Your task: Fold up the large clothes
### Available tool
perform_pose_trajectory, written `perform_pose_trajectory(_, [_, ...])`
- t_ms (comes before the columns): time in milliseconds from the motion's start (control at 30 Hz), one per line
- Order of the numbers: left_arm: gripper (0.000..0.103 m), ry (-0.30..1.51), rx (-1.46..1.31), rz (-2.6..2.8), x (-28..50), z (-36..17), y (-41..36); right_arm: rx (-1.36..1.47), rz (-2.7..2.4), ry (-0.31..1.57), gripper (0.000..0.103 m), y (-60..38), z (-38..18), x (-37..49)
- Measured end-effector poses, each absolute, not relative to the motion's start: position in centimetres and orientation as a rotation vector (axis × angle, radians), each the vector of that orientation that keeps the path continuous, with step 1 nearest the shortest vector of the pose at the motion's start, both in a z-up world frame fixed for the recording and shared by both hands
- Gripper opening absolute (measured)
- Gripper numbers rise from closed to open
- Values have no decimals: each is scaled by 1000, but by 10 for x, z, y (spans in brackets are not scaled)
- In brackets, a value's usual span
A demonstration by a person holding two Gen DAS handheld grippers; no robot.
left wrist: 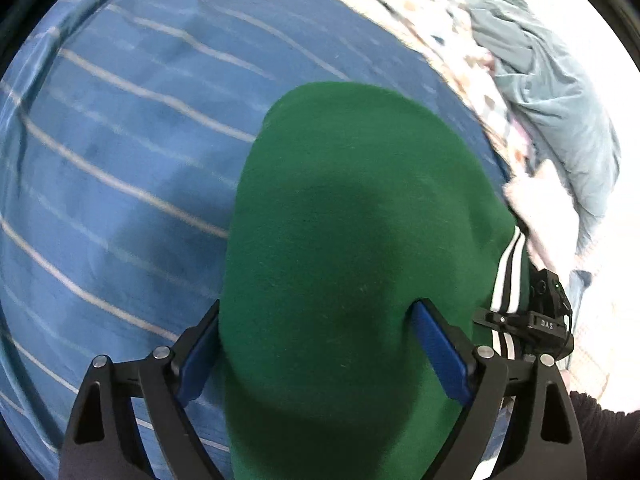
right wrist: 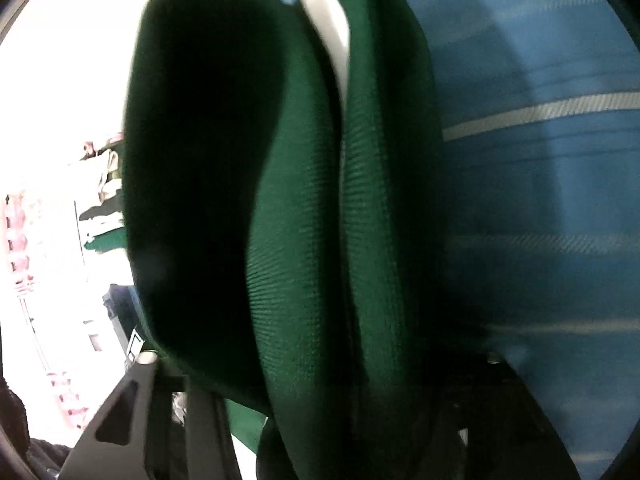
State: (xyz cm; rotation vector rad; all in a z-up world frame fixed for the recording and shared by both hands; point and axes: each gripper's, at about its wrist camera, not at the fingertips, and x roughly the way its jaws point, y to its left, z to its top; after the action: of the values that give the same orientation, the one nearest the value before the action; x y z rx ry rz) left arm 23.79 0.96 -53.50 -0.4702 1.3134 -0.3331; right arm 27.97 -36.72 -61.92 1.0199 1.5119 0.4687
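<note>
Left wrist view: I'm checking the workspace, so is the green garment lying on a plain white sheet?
No, the green garment lies on a blue sheet crossed by pale stripes.

From my left wrist view I can read one marking: the letters "DAS" in pale capitals, printed on the side of a small black device (left wrist: 546, 322) at the right edge, just beside the green garment's (left wrist: 352, 240) white-striped edge. A tiny green light glows on the top part of that device; it carries no lettering I can make out. In my right wrist view nothing is legible; the picture is blurred and overexposed.
</note>
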Motion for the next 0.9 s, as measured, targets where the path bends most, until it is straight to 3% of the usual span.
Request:
perform_pose_trajectory(200, [90, 1275, -424, -461, 262, -501, 10, 1073, 421, 1435, 40, -350, -575, 280])
perform_pose_trajectory(467, [90, 1181, -407, -557, 342, -454, 43, 1066, 398, 1322, 39, -295, -522, 342])
perform_pose_trajectory(700, [90, 1095, -449, -546, 453, -429, 65, 1006, 455, 1223, 39, -258, -487, 472])
perform_pose_trajectory(900, [90, 1048, -381, -517, 564, -435, 72, 988, 511, 1191, 39, -239, -500, 612])
